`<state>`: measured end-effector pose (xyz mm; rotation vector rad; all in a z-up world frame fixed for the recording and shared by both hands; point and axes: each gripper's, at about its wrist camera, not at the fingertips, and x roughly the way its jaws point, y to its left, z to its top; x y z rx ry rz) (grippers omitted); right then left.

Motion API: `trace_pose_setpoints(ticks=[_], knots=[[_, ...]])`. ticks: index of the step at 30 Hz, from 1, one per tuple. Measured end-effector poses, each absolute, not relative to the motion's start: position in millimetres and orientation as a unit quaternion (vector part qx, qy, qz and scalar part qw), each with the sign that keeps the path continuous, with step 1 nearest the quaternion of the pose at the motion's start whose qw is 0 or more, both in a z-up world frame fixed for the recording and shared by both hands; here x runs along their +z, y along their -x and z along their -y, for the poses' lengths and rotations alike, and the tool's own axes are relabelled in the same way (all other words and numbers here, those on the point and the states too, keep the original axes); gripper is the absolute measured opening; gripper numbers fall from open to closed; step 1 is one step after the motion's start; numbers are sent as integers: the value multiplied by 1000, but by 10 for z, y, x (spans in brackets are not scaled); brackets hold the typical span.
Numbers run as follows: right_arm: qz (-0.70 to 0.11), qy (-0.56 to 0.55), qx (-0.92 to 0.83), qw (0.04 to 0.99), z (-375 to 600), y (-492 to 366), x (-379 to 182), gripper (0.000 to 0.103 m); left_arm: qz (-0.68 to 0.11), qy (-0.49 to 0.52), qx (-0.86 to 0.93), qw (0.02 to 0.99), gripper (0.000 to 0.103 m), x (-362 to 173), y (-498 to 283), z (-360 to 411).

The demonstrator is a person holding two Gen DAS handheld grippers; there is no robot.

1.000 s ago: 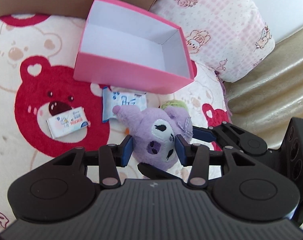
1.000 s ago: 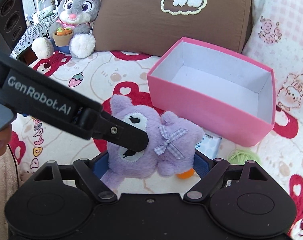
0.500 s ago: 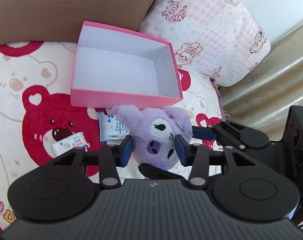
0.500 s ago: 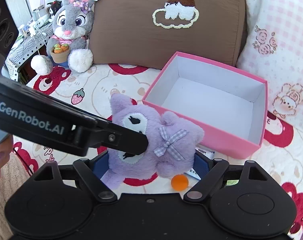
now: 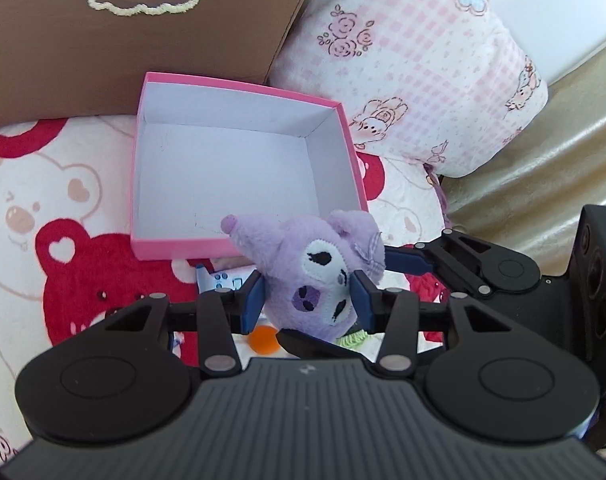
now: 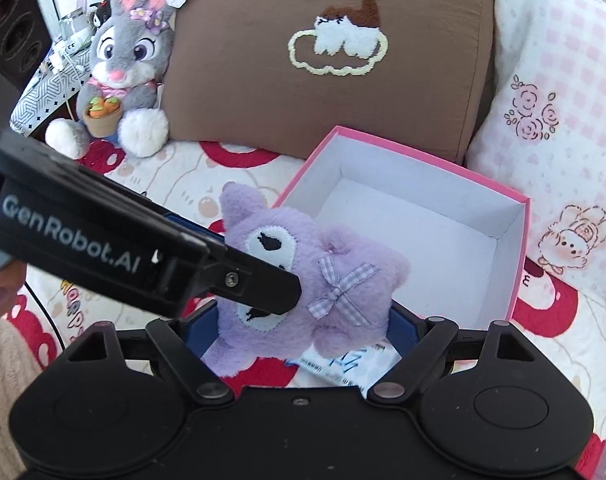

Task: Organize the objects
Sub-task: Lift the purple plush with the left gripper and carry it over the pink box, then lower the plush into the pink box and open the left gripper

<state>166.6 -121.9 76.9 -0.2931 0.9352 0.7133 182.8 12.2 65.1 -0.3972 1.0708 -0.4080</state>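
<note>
A purple plush toy with a white face patch and a checked bow is held in the air by both grippers. My left gripper is shut on its head from both sides. My right gripper is shut on its body, its blue pads partly hidden by the fur. The plush hangs just in front of the near wall of an open pink box with a white inside, also in the right wrist view. The box holds nothing.
A blue-and-white tissue pack, a small orange ball and a green yarn bit lie on the bear-print blanket under the plush. A brown cushion, a pink pillow and a grey rabbit plush stand behind.
Both grippers have lifted the purple plush off the blanket and carried it toward the pink box. The box now sits lower and nearer in both views.
</note>
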Motion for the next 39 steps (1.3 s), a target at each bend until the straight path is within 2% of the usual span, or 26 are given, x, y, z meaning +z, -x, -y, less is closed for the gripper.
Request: trace_pose_setpoints(ticks=[10, 22, 39], knots=[[-440, 103, 312, 836, 1373, -2265, 521, 87, -505, 163, -191, 826, 45, 437, -2505, 113], [-482, 75, 279, 827, 1422, -3073, -33, 87, -527, 184, -178, 811, 45, -224, -3354, 281], [-505, 131, 267, 810, 1288, -3545, -567, 89, -534, 214, -172, 800, 45, -854, -3764, 313]])
